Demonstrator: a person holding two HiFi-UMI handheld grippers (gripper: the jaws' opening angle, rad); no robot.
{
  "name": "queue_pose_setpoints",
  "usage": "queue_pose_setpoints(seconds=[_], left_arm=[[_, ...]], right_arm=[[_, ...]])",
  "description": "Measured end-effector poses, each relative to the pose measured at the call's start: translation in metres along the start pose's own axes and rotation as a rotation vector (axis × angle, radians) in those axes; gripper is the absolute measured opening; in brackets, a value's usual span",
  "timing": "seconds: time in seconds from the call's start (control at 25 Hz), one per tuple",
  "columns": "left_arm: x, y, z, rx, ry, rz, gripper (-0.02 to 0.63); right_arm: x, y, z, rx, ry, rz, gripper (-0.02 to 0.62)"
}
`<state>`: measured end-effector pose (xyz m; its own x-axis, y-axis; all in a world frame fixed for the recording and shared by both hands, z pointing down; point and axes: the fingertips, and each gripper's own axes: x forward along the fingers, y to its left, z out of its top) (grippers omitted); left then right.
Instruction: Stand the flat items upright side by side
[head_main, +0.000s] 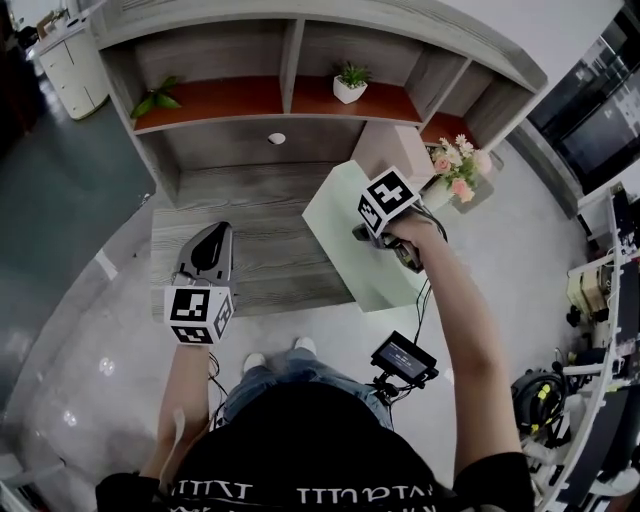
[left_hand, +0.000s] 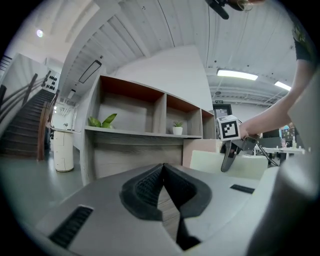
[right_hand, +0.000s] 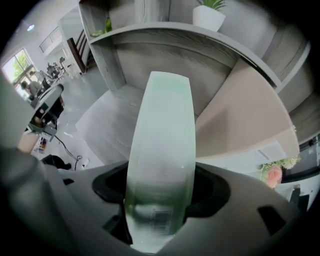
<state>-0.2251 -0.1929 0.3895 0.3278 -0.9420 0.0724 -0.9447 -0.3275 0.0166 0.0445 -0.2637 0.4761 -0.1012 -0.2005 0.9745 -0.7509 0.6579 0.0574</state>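
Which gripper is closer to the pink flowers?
Right. The right gripper, holding the pale green board, is close beside the pink flowers. The left gripper hovers far off over the wooden desk, on the board's other side.

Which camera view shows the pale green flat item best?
The head view: the pale green flat item shows nearly its whole broad face there. The right gripper view shows only its narrow edge, between the jaws. The left gripper view shows just a low strip of it from the side.
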Motion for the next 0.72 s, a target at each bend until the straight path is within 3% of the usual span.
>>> queue_pose_setpoints(seconds=[0.36, 0.72], left_arm=[[0.003, -0.002, 0.004, 0.023, 0.001, -0.007, 0.012], [0.005, -0.008, 0.005, 0.048, 0.010, -0.024, 0.012]], right_arm=[[-0.044, -0.021, 0.041, 0.163, -0.461, -0.115, 0.305], [-0.077, -0.038, 0.034, 0.319, -0.794, -0.282, 0.304]])
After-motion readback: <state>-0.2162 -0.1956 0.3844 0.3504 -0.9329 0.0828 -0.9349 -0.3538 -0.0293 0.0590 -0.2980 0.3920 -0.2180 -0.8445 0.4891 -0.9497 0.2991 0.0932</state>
